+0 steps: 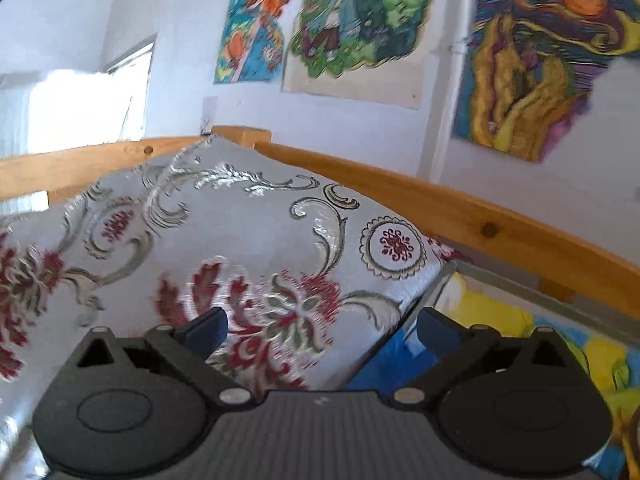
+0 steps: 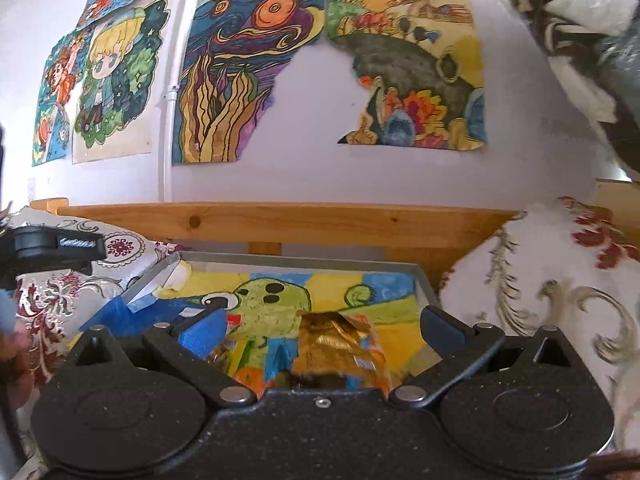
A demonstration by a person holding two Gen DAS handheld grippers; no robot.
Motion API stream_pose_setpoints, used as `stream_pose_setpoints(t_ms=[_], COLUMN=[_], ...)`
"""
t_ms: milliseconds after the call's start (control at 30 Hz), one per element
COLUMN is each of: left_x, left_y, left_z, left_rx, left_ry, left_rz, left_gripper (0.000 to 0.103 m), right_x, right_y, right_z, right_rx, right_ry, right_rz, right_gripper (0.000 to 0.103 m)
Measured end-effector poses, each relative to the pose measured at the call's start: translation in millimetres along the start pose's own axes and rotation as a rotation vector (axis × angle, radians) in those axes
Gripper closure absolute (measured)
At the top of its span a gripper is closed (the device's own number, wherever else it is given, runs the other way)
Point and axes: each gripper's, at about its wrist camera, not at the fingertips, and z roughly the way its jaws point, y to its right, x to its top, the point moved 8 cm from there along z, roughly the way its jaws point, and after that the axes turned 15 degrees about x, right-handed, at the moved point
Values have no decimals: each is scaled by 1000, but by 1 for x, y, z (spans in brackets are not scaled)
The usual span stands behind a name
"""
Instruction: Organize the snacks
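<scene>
A gold and orange snack packet (image 2: 340,348) lies on the painted bottom of a grey tray (image 2: 422,280), straight ahead of my right gripper (image 2: 322,330). That gripper is open, its fingers wide on either side of the packet without touching it. A second, smaller wrapper (image 2: 222,356) shows beside the blue left fingertip (image 2: 204,332). My left gripper (image 1: 322,330) is open and holds nothing. It faces a floral cushion (image 1: 224,248), with the tray's corner (image 1: 496,280) at its right. The left gripper's body shows at the right wrist view's left edge (image 2: 52,248).
A wooden rail (image 2: 280,222) runs behind the tray, under a white wall with colourful drawings (image 2: 240,68). Floral cushions (image 2: 552,288) flank the tray on both sides. A dark bundle of bags (image 2: 588,40) hangs at the upper right. A bright window (image 1: 76,112) lies to the left.
</scene>
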Motion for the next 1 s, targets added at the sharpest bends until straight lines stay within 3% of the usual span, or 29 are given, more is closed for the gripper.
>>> stream_pose_setpoints(t_ms=[167, 433, 1000], left_x=[-12, -40, -100], left_y=[-34, -89, -157], left_z=[-35, -78, -156], left_rx=[-82, -152, -379], left_ry=[43, 68, 140], left_rz=[64, 139, 350], left_gripper=[1, 0, 0], right_x=[-8, -22, -72], right_y=[-13, -38, -71], right_z=[-43, -106, -205], right_rx=[-21, -19, -8], right_ry=[-13, -29, -124], right_rz=[-12, -47, 28], right_gripper=[1, 1, 1])
